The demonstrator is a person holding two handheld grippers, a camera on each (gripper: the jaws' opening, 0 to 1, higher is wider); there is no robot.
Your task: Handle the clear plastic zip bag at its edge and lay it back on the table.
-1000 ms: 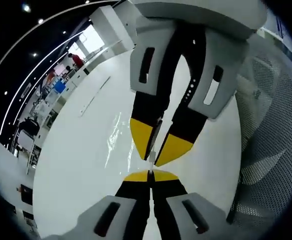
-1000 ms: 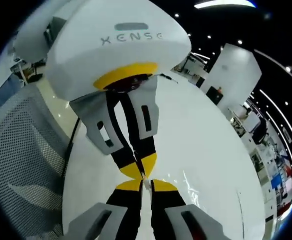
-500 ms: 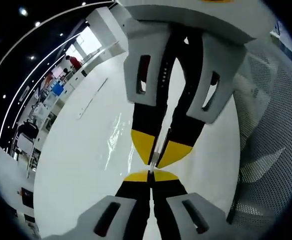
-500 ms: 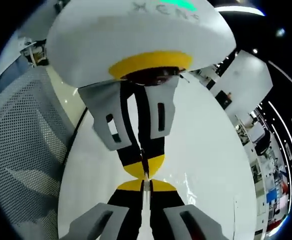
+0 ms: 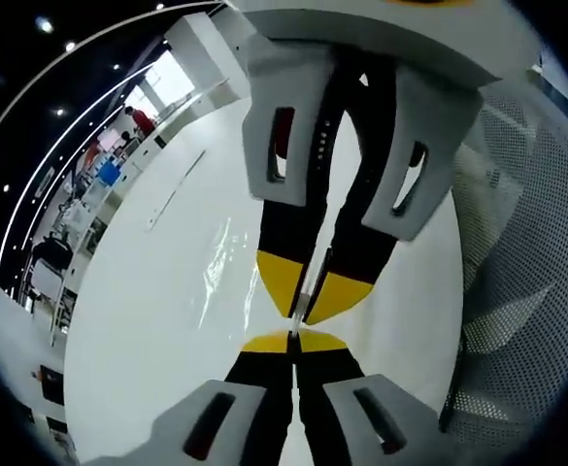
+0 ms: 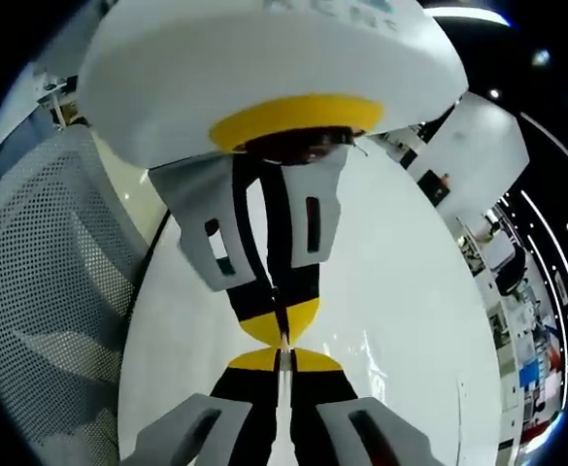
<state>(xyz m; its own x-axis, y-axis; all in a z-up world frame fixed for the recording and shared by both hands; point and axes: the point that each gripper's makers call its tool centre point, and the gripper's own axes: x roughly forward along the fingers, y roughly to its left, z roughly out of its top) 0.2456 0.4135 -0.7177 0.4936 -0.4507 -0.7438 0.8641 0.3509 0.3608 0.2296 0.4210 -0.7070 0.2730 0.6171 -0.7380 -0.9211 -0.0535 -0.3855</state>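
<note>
Barely anything has shifted: both claws hang nose to nose as before. Left claw and right claw are each clenched on the edge of the clear zip bag, which drapes onto the white bench. Edge gripped, I'd say; laying down and releasing remain.

Right gripper rising from below, yellow-tipped jaws pressed together on the clear zip bag's edge. Left gripper tip to tip opposite, jaws likewise closed. White table beneath; grey mesh chair alongside.
</note>
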